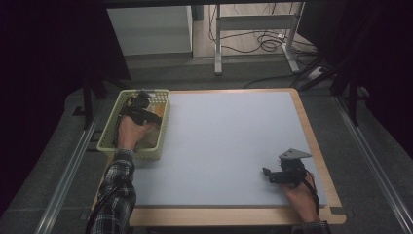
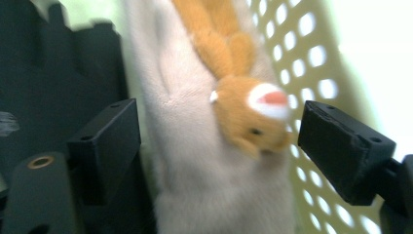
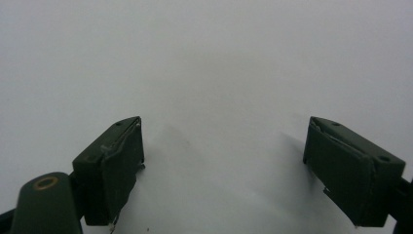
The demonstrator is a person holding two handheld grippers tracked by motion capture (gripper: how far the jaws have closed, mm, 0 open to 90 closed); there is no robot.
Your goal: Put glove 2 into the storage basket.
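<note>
Plush toy (image 1: 155, 127), tan and pale, lies inside the yellow-green perforated basket (image 1: 108, 134) that sits at the far left corner of the grey mat (image 1: 224, 146) in the high view. The left hand (image 1: 127, 132) reaches into that basket with the left gripper (image 1: 144, 108) held low over the toy, its black body pointing toward the far end of the basket. From this height its jaw opening is hard to judge. A plaid sleeve (image 1: 114, 195) runs from the near edge up to that hand. At the near right of the mat, the right hand (image 1: 302, 197) holds the right gripper (image 1: 267, 173) just above the bare surface, jaws pointing left, with a grey three-cornered plate (image 1: 294, 155) on top. The mat rests on a wooden table (image 1: 311, 131) whose rim shows along the right and near sides.

In the left gripper view, the two black jaws stand wide apart, one on each side of the plush toy (image 2: 214, 161). Its orange head, with a white and pink patch, lies between the jaws against a pale furry body. Neither jaw clearly touches it, so nothing is gripped. The basket (image 2: 311, 63) wall with its round holes rises on the right, close behind the toy.

In the right gripper view, the black jaws are spread wide over the plain grey mat (image 3: 219, 73), with nothing between them, casting soft shadows on it.
</note>
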